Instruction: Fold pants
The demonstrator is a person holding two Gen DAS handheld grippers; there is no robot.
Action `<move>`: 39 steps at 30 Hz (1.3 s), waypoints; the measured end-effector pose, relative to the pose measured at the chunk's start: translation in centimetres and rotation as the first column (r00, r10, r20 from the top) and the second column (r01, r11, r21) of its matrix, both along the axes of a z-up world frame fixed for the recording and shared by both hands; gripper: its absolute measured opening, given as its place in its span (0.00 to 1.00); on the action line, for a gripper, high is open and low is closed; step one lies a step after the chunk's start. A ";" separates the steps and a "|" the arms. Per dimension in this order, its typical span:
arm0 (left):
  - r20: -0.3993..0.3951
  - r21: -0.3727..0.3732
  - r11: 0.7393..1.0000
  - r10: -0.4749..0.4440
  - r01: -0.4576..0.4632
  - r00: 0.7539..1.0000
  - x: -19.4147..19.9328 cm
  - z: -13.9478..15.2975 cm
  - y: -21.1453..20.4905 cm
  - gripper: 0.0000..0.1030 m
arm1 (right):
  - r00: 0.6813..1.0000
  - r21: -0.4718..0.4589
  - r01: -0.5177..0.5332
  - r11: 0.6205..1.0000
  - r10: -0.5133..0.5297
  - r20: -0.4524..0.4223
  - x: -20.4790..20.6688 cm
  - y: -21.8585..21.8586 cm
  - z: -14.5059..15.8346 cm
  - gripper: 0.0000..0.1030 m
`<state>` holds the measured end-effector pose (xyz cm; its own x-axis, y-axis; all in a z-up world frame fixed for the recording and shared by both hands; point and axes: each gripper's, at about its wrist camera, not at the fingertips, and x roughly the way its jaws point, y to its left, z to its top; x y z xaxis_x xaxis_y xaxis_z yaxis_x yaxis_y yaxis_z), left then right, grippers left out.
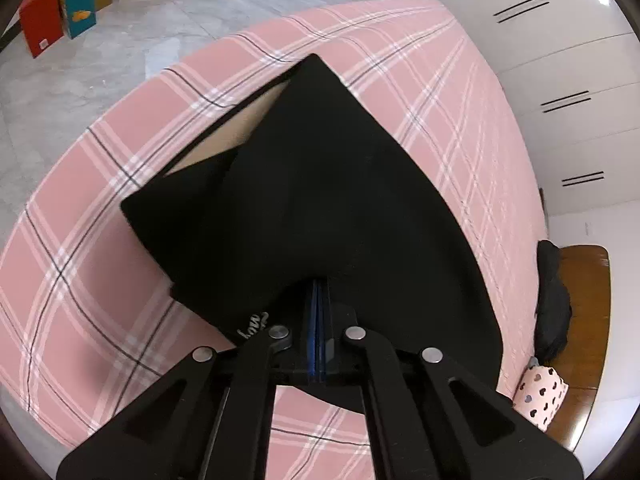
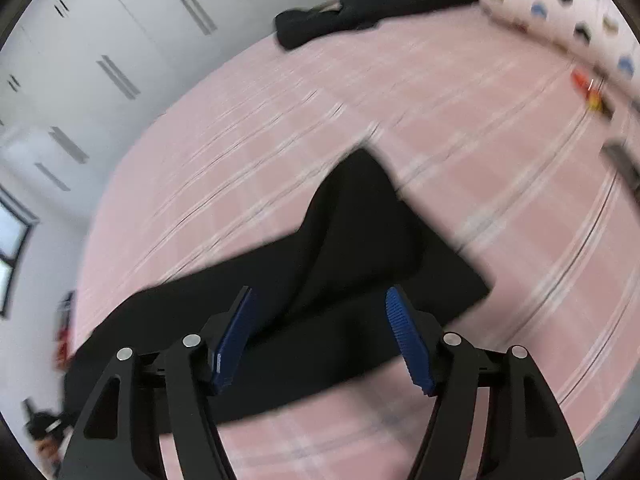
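Note:
Black pants [image 1: 320, 184] lie on a pink plaid bed [image 1: 100, 280]. My left gripper [image 1: 319, 292] is shut on an edge of the pants and lifts it, so the cloth drapes from its blue pads. In the right wrist view the pants [image 2: 320, 272] lie partly folded across the bed. My right gripper [image 2: 320, 300] is open and empty just above them, its blue pads [image 2: 236, 340] on either side of the cloth. This view is motion-blurred.
White wardrobe doors [image 1: 560, 60] stand beside the bed. Another dark garment [image 1: 552, 300] and a heart-print pillow [image 1: 540, 396] lie at the wooden headboard [image 1: 588, 320]. Coloured boxes [image 1: 80, 0] stand on the grey floor beyond the bed.

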<state>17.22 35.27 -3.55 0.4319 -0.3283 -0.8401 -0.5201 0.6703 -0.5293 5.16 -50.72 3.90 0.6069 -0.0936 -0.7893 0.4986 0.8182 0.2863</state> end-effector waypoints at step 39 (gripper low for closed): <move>0.069 -0.200 0.979 -0.016 0.029 0.998 -1.6 1.0 -0.8 0.82 | 0.979 0.092 -0.206 0.974 0.204 0.022 -1.6 1.7 -2.8 0.54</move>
